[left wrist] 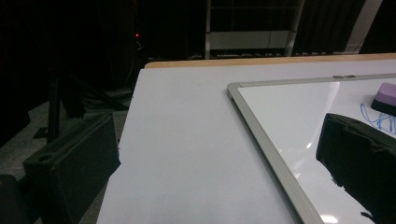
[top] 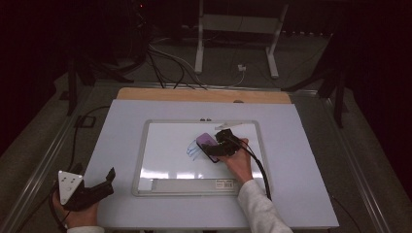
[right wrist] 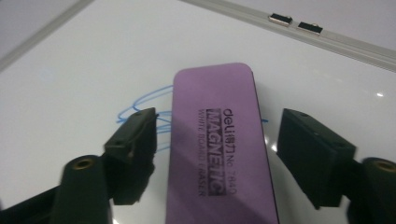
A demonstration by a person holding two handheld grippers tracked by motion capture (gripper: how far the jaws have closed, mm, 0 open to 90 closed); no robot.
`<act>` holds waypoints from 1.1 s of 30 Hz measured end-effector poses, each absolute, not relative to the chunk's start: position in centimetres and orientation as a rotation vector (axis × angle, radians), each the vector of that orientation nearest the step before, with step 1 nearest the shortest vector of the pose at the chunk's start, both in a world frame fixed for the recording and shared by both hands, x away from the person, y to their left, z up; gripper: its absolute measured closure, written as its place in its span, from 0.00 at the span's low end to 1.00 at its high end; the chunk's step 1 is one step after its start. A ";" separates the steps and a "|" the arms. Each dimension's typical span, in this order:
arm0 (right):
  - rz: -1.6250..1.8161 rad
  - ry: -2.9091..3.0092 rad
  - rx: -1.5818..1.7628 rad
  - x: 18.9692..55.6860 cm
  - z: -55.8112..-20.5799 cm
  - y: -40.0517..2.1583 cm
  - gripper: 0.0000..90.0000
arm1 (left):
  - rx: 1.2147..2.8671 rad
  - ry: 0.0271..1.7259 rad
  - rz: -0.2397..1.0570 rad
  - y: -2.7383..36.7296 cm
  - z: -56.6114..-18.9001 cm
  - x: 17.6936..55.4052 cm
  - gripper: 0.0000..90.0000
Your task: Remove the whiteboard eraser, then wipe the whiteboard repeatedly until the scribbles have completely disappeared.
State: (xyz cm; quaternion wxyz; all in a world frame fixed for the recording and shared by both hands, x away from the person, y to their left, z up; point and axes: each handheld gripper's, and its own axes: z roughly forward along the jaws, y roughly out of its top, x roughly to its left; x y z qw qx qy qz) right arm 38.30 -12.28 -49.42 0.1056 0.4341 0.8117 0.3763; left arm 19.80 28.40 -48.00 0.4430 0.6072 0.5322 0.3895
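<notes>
Two black jaws of the right gripper [right wrist: 215,154] stand wide apart astride the purple rectangular whiteboard eraser [right wrist: 219,144], which lies flat on the framed whiteboard [top: 165,165] over blue scribbles [right wrist: 140,102]. Its long axis runs straight away between them, so closing should catch its long sides. Well apart, the left gripper [top: 92,189] idles at the table's near left corner, jaws also open.

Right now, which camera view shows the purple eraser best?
The right gripper view: the purple eraser lies close between the open tool's jaws, its printed label readable. The high view shows it small, beside the right tool. The left gripper view catches one end at the frame edge.
</notes>
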 end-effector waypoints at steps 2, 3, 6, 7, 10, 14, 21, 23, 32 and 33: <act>1.084 2.398 1.288 38.6 -49.7 -12.2 0.38 | 1.511 1.322 0.965 28.4 -48.1 19.9 0.00; 1.087 2.404 1.301 38.7 -49.9 -12.2 0.41 | 1.511 1.322 0.965 28.4 -48.1 19.9 0.00; 1.102 2.394 1.326 38.7 -50.2 -12.0 0.46 | 1.507 1.322 0.967 28.4 -48.0 19.8 0.00; 1.097 2.391 1.326 38.7 -50.2 -11.9 0.46 | 1.508 1.323 0.966 28.4 -48.0 19.8 0.00; 1.089 2.392 1.328 38.7 -50.1 -11.9 0.46 | 1.512 1.322 0.968 28.4 -48.0 19.8 0.00; 1.078 2.379 1.357 38.8 -50.1 -12.0 0.46 | 1.514 1.322 0.969 28.3 -48.0 19.8 0.00; 1.035 2.318 1.422 39.3 -49.9 -12.8 0.46 | 1.504 1.326 0.970 28.4 -48.0 19.8 0.00; 1.028 2.312 1.428 39.4 -49.9 -13.0 0.46 | 1.503 1.326 0.968 28.4 -48.0 19.8 0.00; 1.024 2.298 1.437 39.5 -49.9 -13.1 0.46 | 1.506 1.328 0.966 28.4 -48.1 19.8 0.00; 1.022 2.293 1.441 39.5 -49.9 -13.1 0.46 | 1.506 1.329 0.966 28.4 -48.1 19.7 0.00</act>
